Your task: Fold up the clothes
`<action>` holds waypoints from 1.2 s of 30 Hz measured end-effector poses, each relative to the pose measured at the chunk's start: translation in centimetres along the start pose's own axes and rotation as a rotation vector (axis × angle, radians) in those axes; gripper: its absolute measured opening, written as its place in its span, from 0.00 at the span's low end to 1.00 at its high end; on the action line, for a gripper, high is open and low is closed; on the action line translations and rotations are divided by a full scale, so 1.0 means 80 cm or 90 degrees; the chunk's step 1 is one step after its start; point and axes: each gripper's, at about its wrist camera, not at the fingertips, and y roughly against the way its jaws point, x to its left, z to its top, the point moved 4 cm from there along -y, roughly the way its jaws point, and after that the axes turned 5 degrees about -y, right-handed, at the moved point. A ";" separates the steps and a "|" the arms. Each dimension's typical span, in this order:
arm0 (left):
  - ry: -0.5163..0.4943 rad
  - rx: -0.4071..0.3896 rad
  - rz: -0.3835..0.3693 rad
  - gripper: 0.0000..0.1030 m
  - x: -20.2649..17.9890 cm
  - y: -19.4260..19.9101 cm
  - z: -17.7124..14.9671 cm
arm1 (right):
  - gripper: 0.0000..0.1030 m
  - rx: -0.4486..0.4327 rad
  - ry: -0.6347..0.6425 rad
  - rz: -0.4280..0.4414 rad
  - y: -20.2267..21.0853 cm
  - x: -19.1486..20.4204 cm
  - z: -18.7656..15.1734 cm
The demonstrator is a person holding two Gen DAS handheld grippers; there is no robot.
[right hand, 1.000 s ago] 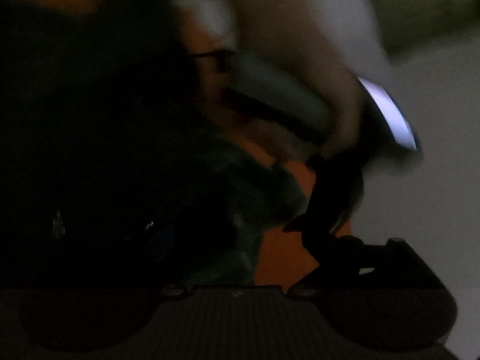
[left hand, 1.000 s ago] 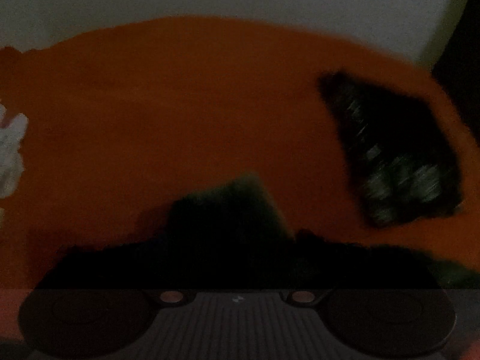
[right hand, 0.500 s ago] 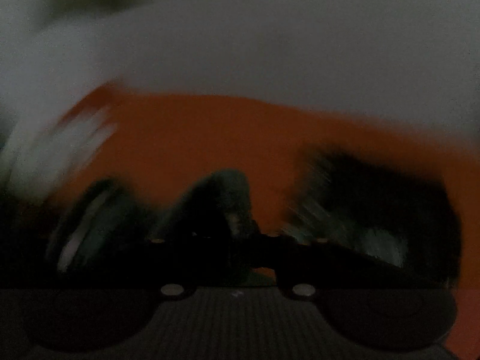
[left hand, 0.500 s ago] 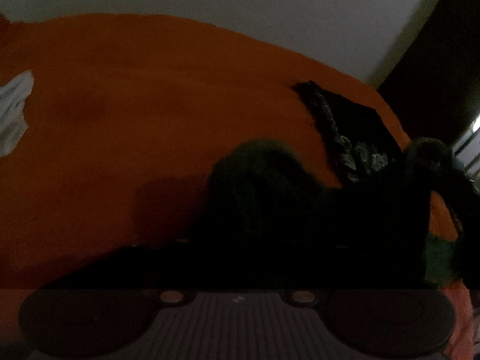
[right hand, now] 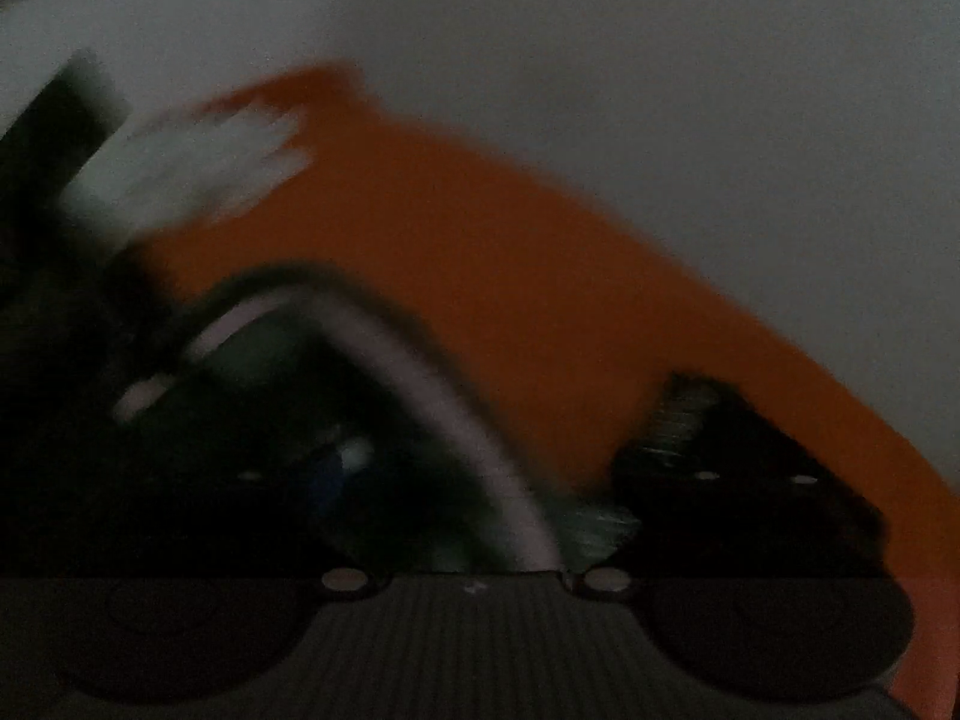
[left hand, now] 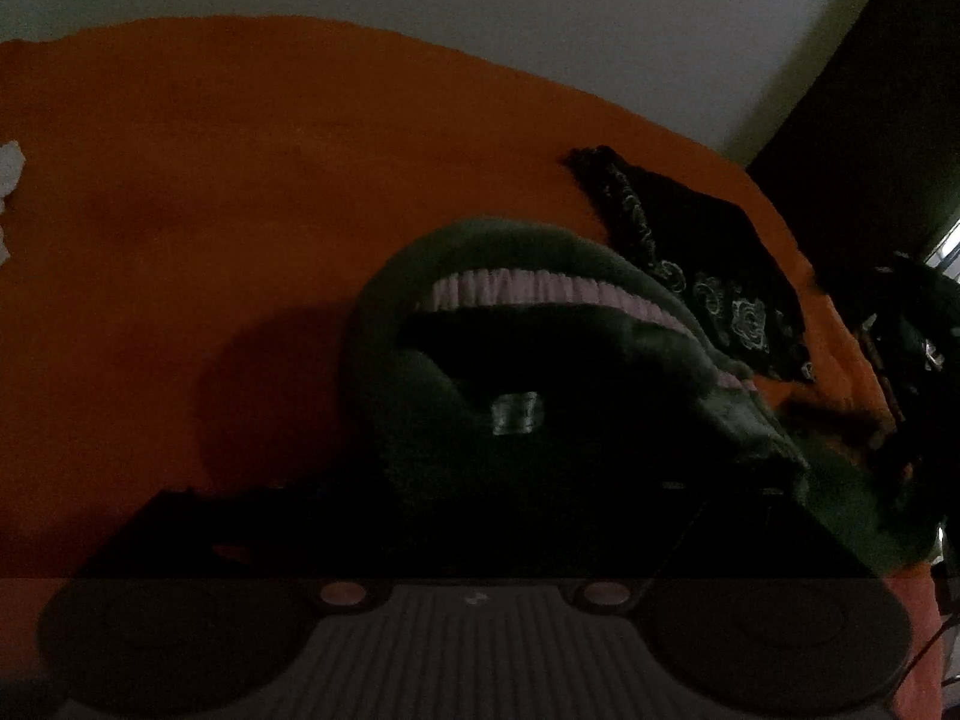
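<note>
Over the orange cover (left hand: 240, 192), both grippers' jaws are opening around the green garment (left hand: 420, 360).

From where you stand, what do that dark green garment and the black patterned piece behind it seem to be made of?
The dark green garment looks like soft, matte knit or fleece: it bulges in rounded folds without shine, and its pale gathered waistband looks like ribbed elastic. The black patterned cloth lies flatter, with pale floral figures, perhaps lace or print; the dim light leaves that open. Both rest on the orange cover, a dull, smooth fabric.
</note>
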 end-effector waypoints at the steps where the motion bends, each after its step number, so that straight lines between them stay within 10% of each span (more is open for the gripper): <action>1: 0.001 -0.003 0.000 0.79 0.001 -0.001 0.001 | 0.91 0.022 0.013 -0.015 -0.013 0.007 0.003; 10: 0.060 -0.027 -0.152 0.99 0.006 -0.015 0.030 | 0.85 0.049 -0.106 0.040 -0.054 -0.019 0.019; 12: 0.100 -0.028 -0.196 0.91 0.005 -0.023 0.034 | 0.85 0.034 -0.221 0.082 -0.058 -0.033 0.022; 14: 0.146 -0.026 -0.262 0.26 0.007 -0.031 0.035 | 0.82 0.006 -0.258 0.106 -0.054 -0.033 0.021; 15: 0.174 -0.020 -0.306 0.14 0.011 -0.035 0.033 | 0.82 -0.007 -0.263 0.112 -0.052 -0.032 0.022; 17: 0.204 -0.018 -0.359 0.13 0.017 -0.035 0.030 | 0.82 -0.028 -0.245 0.119 -0.047 -0.024 0.019; 21: 0.188 -0.001 -0.307 0.13 0.032 -0.027 0.025 | 0.82 -0.049 -0.160 0.058 -0.041 -0.005 0.014; 24: 0.115 -0.006 -0.193 0.30 0.033 -0.012 0.024 | 0.82 -0.068 -0.109 0.024 -0.039 0.009 0.014; 26: 0.085 -0.023 -0.154 0.90 0.029 -0.004 0.023 | 0.82 -0.081 -0.073 0.052 -0.040 0.031 0.016; 36: 0.153 -0.071 -0.144 0.96 0.032 -0.031 0.015 | 0.77 -0.042 -0.168 -0.088 -0.099 0.054 0.042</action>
